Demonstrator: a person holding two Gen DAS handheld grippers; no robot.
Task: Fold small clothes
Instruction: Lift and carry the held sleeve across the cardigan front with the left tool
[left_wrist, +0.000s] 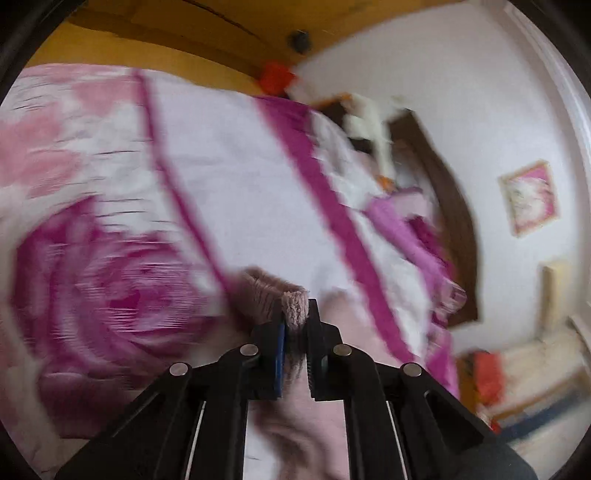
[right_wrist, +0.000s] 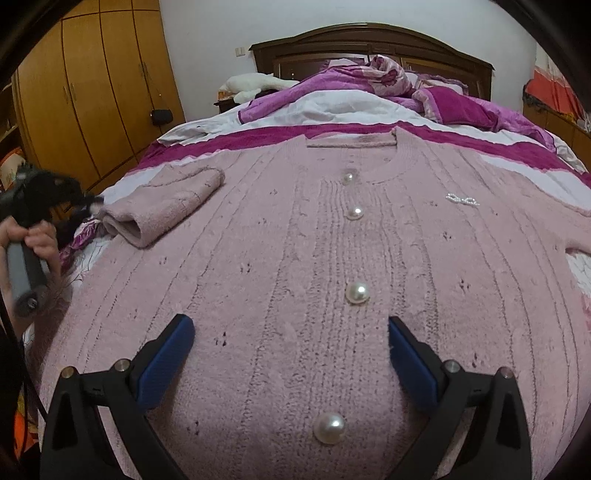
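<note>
Cardigan (right_wrist: 295, 258) beneath spread right tongs (right_wrist: 291, 350), cuff (left_wrist: 294, 309) in left tongs (left_wrist: 295, 314)

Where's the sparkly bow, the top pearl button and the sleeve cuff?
small sparkly bow brooch (right_wrist: 462, 199), right wrist view, centre.
top round pearl button (right_wrist: 349, 178), right wrist view, middle.
pink knitted sleeve cuff (right_wrist: 123, 226), right wrist view, rolled end.

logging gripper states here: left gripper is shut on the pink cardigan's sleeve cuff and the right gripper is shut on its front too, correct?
Only partly. The left gripper is shut on the sleeve cuff, as the left wrist view shows. The right gripper is open: in the right wrist view its jaws stand wide apart above the front of the pink cardigan, gripping nothing.
</note>
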